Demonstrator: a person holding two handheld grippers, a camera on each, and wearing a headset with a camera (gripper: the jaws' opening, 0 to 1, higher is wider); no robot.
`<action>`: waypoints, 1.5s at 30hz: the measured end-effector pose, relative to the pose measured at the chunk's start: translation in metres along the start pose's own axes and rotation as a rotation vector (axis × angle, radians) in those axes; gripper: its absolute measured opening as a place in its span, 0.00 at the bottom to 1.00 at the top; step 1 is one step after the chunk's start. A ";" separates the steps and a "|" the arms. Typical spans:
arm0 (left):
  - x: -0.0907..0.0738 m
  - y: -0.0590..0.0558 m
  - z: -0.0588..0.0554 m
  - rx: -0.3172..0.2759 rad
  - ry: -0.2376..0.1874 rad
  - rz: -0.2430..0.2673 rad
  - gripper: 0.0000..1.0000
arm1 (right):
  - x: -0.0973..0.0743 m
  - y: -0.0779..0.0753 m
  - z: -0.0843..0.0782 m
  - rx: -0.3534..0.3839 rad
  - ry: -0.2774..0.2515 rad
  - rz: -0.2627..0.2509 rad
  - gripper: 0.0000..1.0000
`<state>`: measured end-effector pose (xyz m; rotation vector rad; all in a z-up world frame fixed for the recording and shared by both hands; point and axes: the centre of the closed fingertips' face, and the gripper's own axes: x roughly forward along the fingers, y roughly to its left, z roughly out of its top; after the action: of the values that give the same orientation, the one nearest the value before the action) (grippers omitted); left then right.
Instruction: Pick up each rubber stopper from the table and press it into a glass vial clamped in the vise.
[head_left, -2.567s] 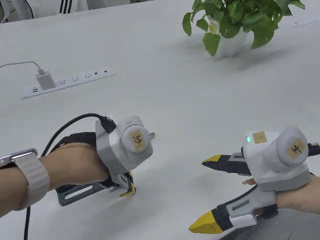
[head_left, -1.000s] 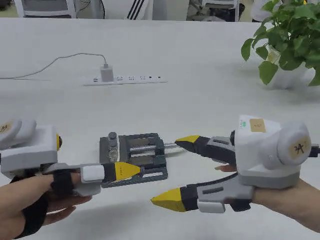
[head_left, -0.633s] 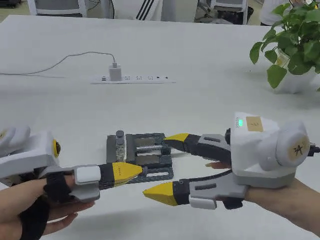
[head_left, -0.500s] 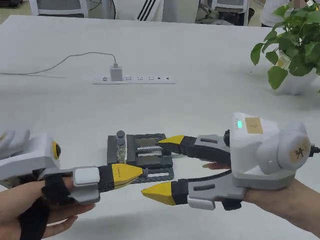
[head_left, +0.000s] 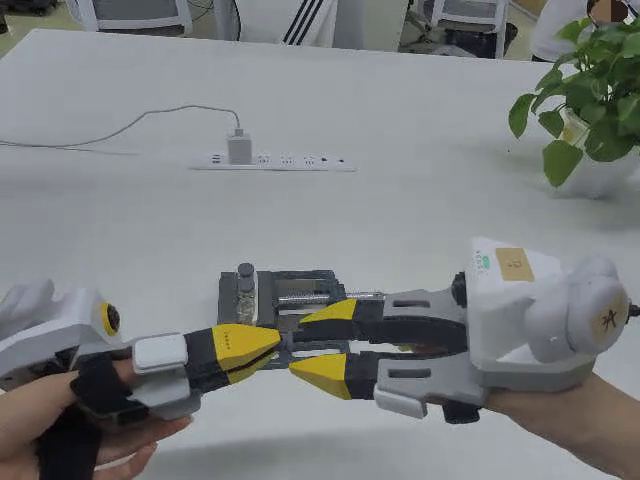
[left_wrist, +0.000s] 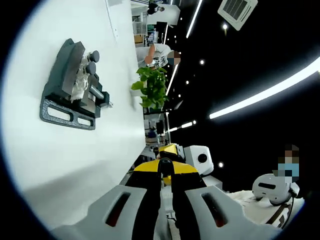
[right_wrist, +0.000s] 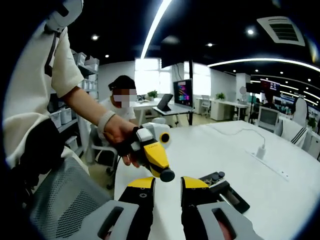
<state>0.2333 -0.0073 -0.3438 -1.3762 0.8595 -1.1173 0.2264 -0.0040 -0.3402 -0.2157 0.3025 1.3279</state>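
**Bench vise (head_left: 305, 290) with vials, both grippers in front of it.** The vise stands on the white table (head_left: 430, 210), toward the near edge, with the power strip (head_left: 275, 161) beyond it toward the far edge. Glass vials (head_left: 245, 293) are clamped at the vise's left end. They stand upright, long axis vertical, mouths up. Dark rubber stoppers (head_left: 245, 270) sit on their tops; the left gripper view lets two be counted. The vise's own long axis runs left to right, parallel to the near edge, and its screw (head_left: 300, 296) points right.

The left gripper (head_left: 262, 346) has its jaws together, tip aimed right, just in front of the vise's near side. In the right gripper view a small dark round thing (right_wrist: 167, 175) sits at that tip; whether it is a stopper cannot be told. The right gripper (head_left: 298, 342) has its jaws a narrow gap apart with nothing between them. Its tips aim left and nearly meet the left gripper's tip.

**Hazards, as judged.**
- The two tips are close enough to strike each other.
- Either tip could knock the vise's near side and shift it, if it merely rests on the table.
- A stopper pressed off the vertical would load the glass sideways and might crack a vial or seat crooked, so the push should run straight down the vial's axis.
- A closed jaw tip offers little bearing face, so a stopper could slip aside.
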 end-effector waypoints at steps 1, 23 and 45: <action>0.000 0.000 0.000 0.002 -0.001 0.000 0.03 | 0.001 0.000 0.002 0.001 -0.005 0.003 0.15; -0.001 -0.009 -0.006 -0.067 -0.005 -0.090 0.03 | -0.002 0.009 0.010 -0.019 0.004 0.043 0.08; 0.001 -0.014 -0.013 -0.084 0.029 -0.134 0.03 | -0.008 0.014 0.014 0.016 0.018 0.110 0.06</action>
<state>0.2199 -0.0099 -0.3303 -1.5087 0.8534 -1.2174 0.2119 -0.0037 -0.3240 -0.1999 0.3440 1.4327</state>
